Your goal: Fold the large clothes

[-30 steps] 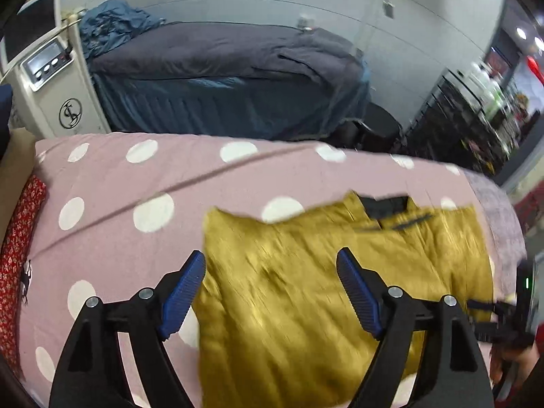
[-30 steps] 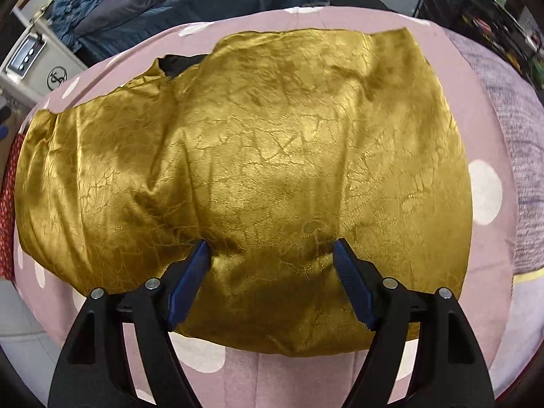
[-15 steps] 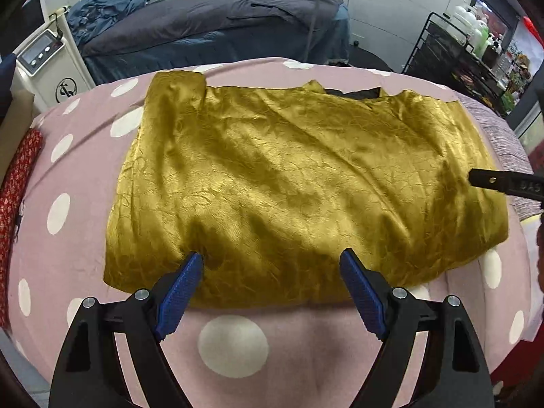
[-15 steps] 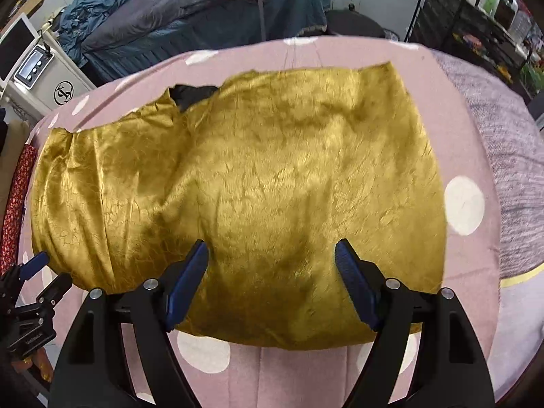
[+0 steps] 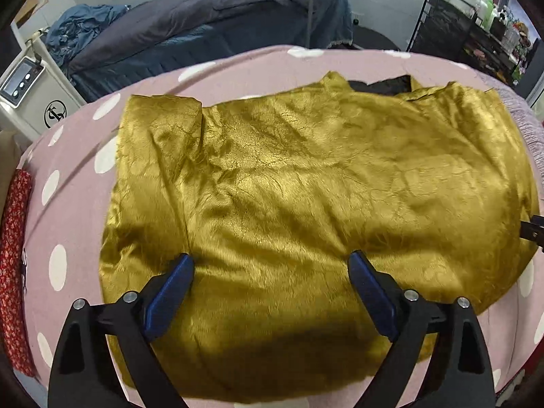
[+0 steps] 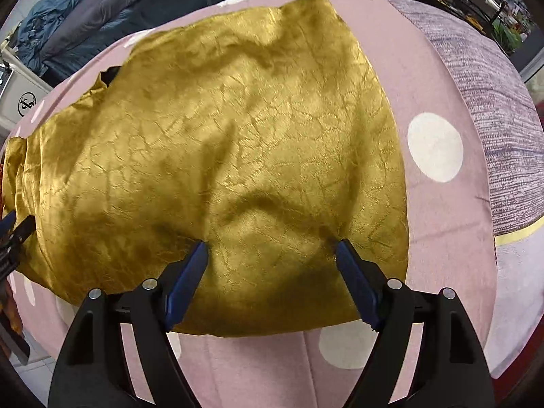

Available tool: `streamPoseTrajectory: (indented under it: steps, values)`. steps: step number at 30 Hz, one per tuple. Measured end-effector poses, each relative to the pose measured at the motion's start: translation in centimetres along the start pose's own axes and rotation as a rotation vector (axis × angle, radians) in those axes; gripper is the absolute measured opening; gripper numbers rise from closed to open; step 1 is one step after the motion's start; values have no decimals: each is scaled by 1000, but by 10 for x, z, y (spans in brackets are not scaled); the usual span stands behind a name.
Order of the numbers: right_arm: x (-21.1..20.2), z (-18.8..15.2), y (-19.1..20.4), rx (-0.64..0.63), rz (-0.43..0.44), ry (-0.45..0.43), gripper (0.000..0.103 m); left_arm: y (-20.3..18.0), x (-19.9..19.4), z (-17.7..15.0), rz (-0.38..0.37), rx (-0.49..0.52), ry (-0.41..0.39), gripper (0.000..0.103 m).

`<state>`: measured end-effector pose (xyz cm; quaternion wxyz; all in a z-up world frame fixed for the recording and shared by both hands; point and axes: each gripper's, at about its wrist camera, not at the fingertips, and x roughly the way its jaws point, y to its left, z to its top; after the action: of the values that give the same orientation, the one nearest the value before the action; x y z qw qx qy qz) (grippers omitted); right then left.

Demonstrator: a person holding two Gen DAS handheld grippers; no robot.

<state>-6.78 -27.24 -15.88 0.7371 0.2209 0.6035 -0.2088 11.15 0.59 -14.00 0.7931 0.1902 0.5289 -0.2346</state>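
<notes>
gold garment [image 5: 306,197] spread flat on the bed

shiny, crinkled mustard fabric with shallow wrinkles; black lining [image 5: 379,85] peeks out at 1 o'clock, a folded-over flap at its 10 o'clock corner.

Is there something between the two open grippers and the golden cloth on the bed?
Nothing visible. The left gripper and right gripper are open directly over the golden cloth, which lies alone on the dotted pink cover.

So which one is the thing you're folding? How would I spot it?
Look for the pink bedspread with white polka dots that fills the middle of the room. Spread flat across it is the gold garment, wide, shiny and crinkly. Nothing else nearby is that mustard-gold colour; the other bed behind it is dark grey and blue.
</notes>
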Motion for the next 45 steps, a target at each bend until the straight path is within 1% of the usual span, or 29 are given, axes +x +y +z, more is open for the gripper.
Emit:
streamPoseTrajectory:
  steps: [2, 6, 9, 11, 13, 16, 19, 22, 25, 27, 29, 33, 37, 40, 45]
  values:
    - [5, 0, -2, 1, -11, 12, 83, -1, 12, 4, -3, -1, 27, 97]
    - [16, 0, 3, -19, -59, 37, 87, -3, 28, 9, 4, 16, 69, 98]
    - [26, -2, 12, -50, -103, 49, 88, -3, 36, 12, -8, 17, 88, 98]
    - [32, -3, 15, -54, -124, 49, 91, -2, 39, 13, -9, 11, 90, 98]
    - [38, -3, 15, -46, -139, 53, 97, -3, 41, 13, 0, 9, 80, 98]
    - [44, -3, 9, -32, -132, 67, 97, -8, 39, 9, 23, 24, 61, 98]
    - [46, -2, 5, -37, -124, 72, 97, -9, 36, 9, 26, 22, 55, 98]
    - [44, 1, 1, -37, -116, 65, 97, -8, 25, 12, 26, 5, 51, 97]
    - [33, 4, -3, -45, -109, 39, 97, -3, 4, 10, 4, -37, 7, 97]
    - [22, -2, -8, -61, -102, 5, 97, 1, -14, 5, -16, -72, -30, 97]
    - [10, -5, -14, -78, -88, -29, 97, 5, -29, -2, -29, -93, -48, 97]
    - [-7, -10, -27, -87, -105, -72, 97, 15, -54, -20, -11, -112, -73, 97]
    - [-20, -1, -43, -63, -104, -88, 97, 28, -67, -38, 19, -120, -68, 97]
    - [-19, 5, -53, -54, -109, -96, 97, 38, -69, -46, 42, -126, -52, 97]
    - [-16, 23, -59, -66, -109, -106, 97, 56, -70, -47, 25, -157, -45, 97]
